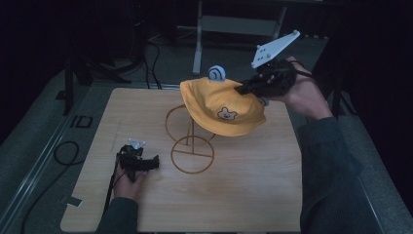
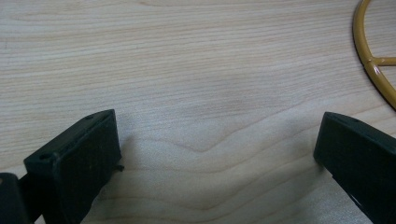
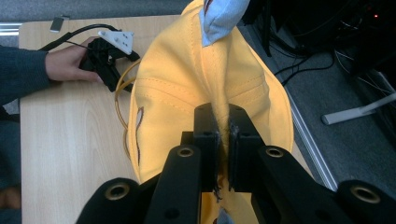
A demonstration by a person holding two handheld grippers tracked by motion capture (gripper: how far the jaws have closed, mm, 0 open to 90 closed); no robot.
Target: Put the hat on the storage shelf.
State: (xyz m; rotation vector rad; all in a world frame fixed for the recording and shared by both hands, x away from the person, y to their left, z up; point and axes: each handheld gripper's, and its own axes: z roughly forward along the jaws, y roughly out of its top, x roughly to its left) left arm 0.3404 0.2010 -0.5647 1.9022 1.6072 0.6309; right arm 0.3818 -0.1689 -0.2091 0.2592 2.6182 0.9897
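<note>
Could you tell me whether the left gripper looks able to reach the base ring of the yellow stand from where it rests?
Probably yes: the left gripper is open on the table, beside the stand's base ring, with bare wood between.

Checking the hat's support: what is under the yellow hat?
Under the hat, a gold wire stand rises from its ring base on the table. The hat covers the stand's top. The right gripper pinches the hat.

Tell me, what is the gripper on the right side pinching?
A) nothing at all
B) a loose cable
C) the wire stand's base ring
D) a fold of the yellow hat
D: in the right gripper view the right gripper has its jaws closed on a fold of the yellow hat, held up over the wire stand.
</note>
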